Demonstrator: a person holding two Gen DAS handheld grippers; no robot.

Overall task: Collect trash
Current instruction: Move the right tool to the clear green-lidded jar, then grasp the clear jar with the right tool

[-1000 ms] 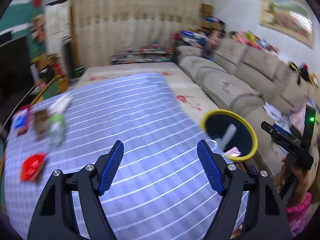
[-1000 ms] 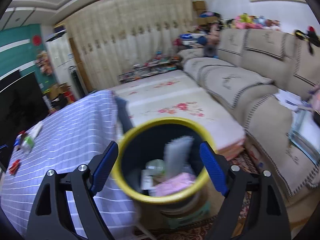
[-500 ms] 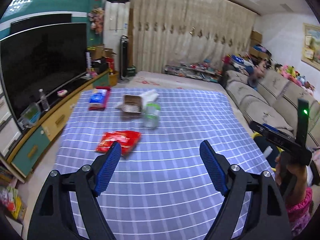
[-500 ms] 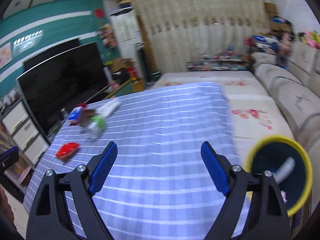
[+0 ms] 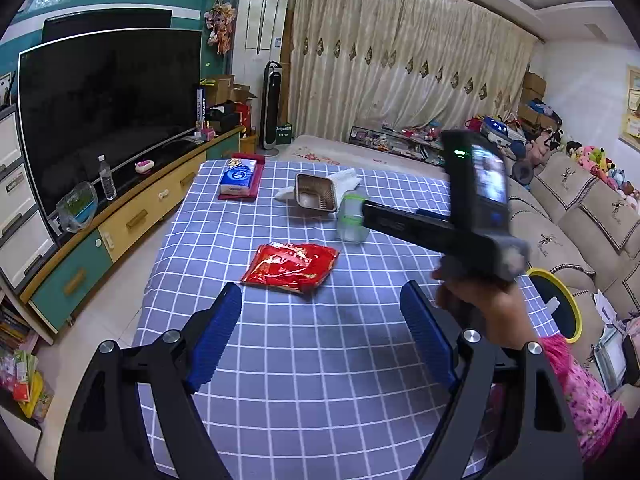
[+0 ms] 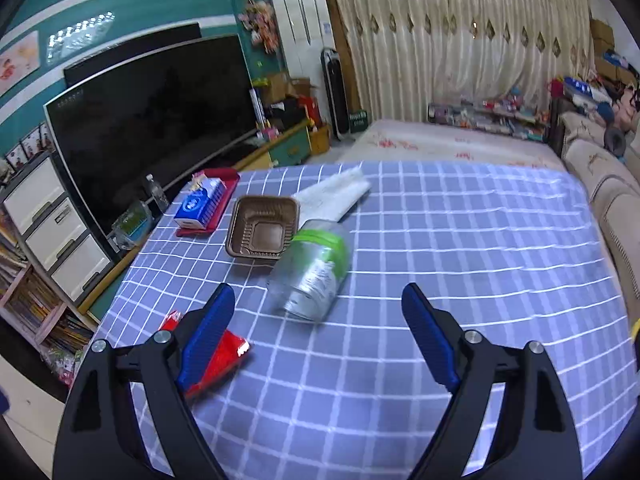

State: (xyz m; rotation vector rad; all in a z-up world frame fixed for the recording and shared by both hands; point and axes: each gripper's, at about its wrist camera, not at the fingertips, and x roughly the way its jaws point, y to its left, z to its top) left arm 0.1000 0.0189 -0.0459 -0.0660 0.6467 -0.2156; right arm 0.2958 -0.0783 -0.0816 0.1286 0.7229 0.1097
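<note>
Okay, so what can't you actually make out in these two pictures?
- Clear plastic bottle with green label: left wrist view, partly behind the blurred right gripper's body.
- Red foil snack packet: right wrist view, partly behind a blue fingertip.
- Yellow-rimmed bin: left wrist view, contents hidden.

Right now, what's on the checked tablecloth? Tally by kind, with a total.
Red snack wrapper: 1
Clear plastic bottle with green label: 1
Brown plastic tray: 1
White folded paper or cloth: 1
Blue tissue pack on a red holder: 1
Total: 5 things on the tablecloth
</note>
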